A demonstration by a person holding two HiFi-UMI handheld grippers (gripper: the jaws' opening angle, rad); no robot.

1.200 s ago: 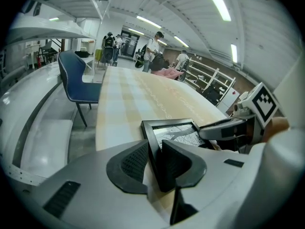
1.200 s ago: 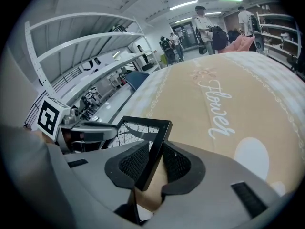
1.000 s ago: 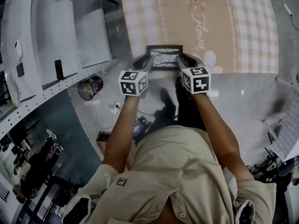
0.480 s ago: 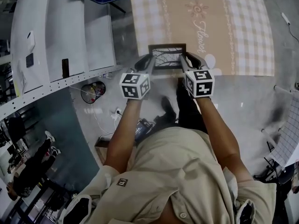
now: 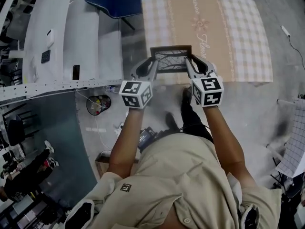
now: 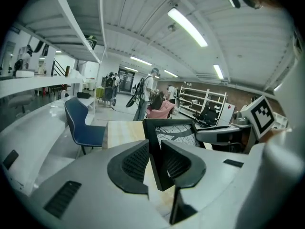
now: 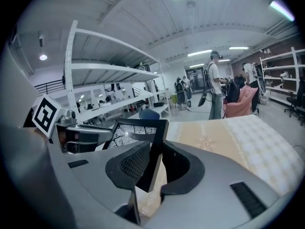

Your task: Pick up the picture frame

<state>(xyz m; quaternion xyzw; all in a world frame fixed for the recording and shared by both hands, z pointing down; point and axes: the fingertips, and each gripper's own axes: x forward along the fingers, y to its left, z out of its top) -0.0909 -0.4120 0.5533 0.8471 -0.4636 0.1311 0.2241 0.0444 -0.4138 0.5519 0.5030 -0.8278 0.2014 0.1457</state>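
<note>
At the far left of the head view runs a long white shelf (image 5: pixel 86 37). Just right of it, a blue chair (image 5: pixel 116 1) stands at the far left corner of the table (image 5: pixel 238 37). The table is covered by a tan cloth with checked borders.

The left gripper (image 5: pixel 153 65) reaches forward from the person's left arm, its marker cube (image 5: pixel 136 93) toward the near side. In the left gripper view its jaws (image 6: pixel 153 159) pinch the left edge of the picture frame (image 6: pixel 169 130). One ribbed pad lies against each face, close to the lower left corner.

The picture frame (image 5: pixel 170 59) is dark-edged and holds a black-and-white branch pattern. It sits between the two grippers at the near edge of the table, left of the table's middle. It stands tilted rather than lying flat. In both gripper views its lower corners show with cloth behind them, and it appears clear of the tabletop.

The right gripper (image 5: pixel 189 64), with its own marker cube (image 5: pixel 207 90), mirrors the left. In the right gripper view its jaws (image 7: pixel 153 163) clamp the frame's right edge near the lower corner. The picture (image 7: pixel 128 135) faces the left gripper across from it. Further right lies the open cloth, with people standing well beyond its far end.
</note>
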